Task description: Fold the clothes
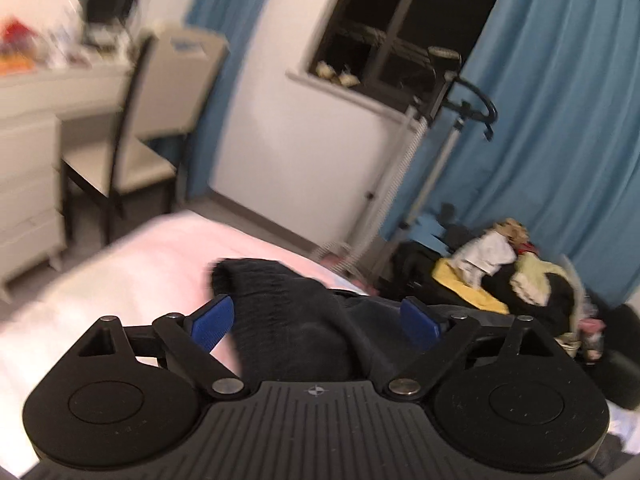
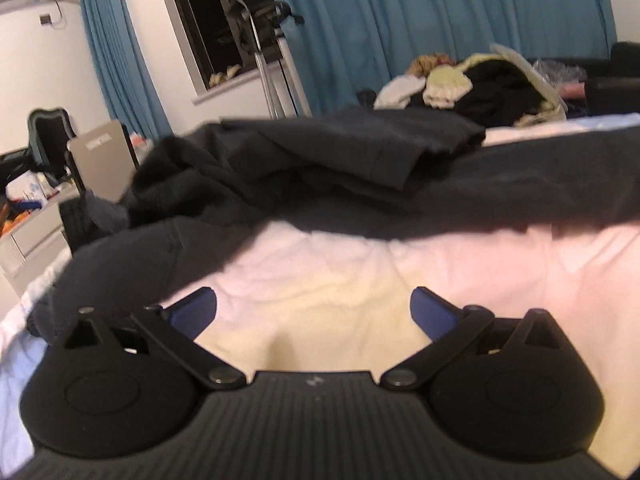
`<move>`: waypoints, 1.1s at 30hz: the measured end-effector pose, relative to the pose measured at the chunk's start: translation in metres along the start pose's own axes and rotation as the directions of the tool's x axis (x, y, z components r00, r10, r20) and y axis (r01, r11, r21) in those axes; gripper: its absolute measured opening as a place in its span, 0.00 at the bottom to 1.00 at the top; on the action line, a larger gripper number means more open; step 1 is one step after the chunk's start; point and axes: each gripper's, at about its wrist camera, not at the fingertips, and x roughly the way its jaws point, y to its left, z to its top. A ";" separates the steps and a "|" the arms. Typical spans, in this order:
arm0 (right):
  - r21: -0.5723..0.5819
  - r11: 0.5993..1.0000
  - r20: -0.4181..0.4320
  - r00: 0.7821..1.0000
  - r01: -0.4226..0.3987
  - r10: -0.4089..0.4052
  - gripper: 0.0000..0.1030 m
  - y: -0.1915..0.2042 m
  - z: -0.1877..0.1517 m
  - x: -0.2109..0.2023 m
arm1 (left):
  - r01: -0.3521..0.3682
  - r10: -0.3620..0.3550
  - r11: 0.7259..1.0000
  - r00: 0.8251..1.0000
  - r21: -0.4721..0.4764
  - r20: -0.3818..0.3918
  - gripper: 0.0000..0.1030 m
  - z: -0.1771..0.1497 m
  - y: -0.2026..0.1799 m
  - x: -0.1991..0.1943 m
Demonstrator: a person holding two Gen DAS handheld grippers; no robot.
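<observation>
A dark grey garment lies rumpled across the pale pink bed sheet, with one part folded over on top. My right gripper is open and empty above the bare sheet, just in front of the garment's near edge. In the left wrist view, a dark fuzzy part of the garment bulges up between the blue pads of my left gripper, whose jaws stand wide open around it. The left view is blurred by motion.
A heap of mixed clothes lies past the bed by the blue curtain; it also shows in the right wrist view. A chair and white drawers stand at the left. A metal stand is by the window.
</observation>
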 end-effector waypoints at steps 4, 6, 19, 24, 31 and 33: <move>0.040 0.999 0.035 0.999 -0.013 0.011 1.00 -0.007 0.007 -0.026 | 0.076 -0.074 0.975 0.997 -0.207 0.020 0.90 -0.047 0.003 -0.061; 0.070 0.997 0.043 0.999 -0.015 0.012 1.00 -0.013 0.011 -0.038 | 0.139 -0.148 0.931 0.989 -0.338 0.000 0.90 -0.077 0.000 -0.080; 0.426 0.905 0.021 1.000 -0.011 0.002 1.00 -0.103 0.053 -0.076 | 0.058 -0.310 0.722 0.918 -0.689 -0.247 0.84 -0.200 0.003 -0.043; 0.623 0.782 -0.025 1.000 0.017 -0.002 0.97 -0.159 0.044 -0.035 | 0.061 -0.343 0.627 0.917 -0.777 -0.205 0.78 -0.215 0.019 -0.019; 0.698 0.716 0.053 0.995 0.020 -0.080 0.74 -0.204 0.032 -0.007 | 0.095 -0.297 0.626 0.947 -0.774 -0.124 0.34 -0.212 0.024 0.010; 0.716 0.698 0.076 0.991 0.020 -0.106 0.51 -0.216 0.027 0.000 | 0.080 -0.267 0.650 0.955 -0.756 -0.129 0.24 -0.214 0.019 0.013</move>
